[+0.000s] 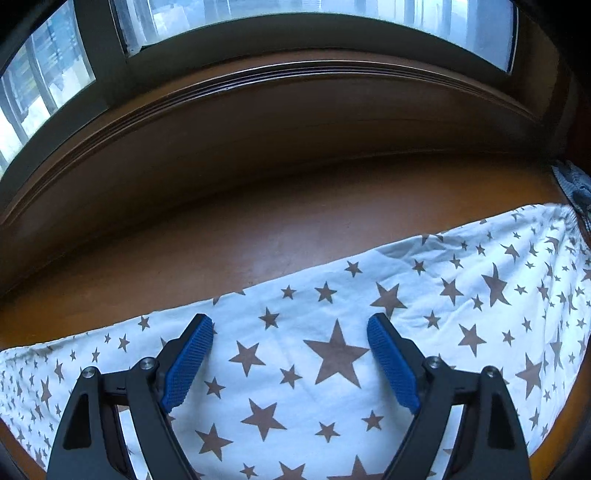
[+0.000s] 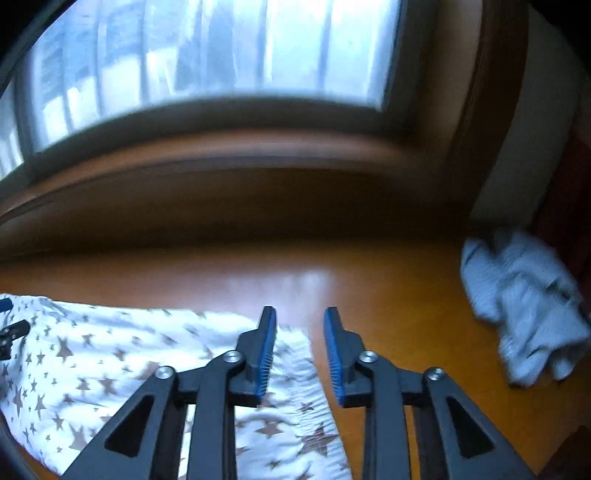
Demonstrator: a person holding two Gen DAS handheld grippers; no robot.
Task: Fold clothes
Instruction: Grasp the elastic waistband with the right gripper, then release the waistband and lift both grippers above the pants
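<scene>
A white garment with brown stars [image 1: 332, 354] lies spread flat on the wooden table [image 1: 258, 236]. My left gripper [image 1: 290, 325] is wide open and empty, just above the middle of the cloth. In the right wrist view the same garment [image 2: 110, 369] lies at the lower left, its elastic-looking edge [image 2: 314, 384] running under my right gripper [image 2: 300, 317]. The right gripper is open with a narrow gap and holds nothing. The right view is blurred by motion. A bit of the left gripper [image 2: 11, 332] shows at the left edge.
A crumpled light grey garment [image 2: 524, 302] lies on the table at the right, near the wall; its corner shows in the left wrist view [image 1: 576, 184]. A window [image 1: 295, 22] with a wooden sill [image 1: 258, 96] runs along the table's far side.
</scene>
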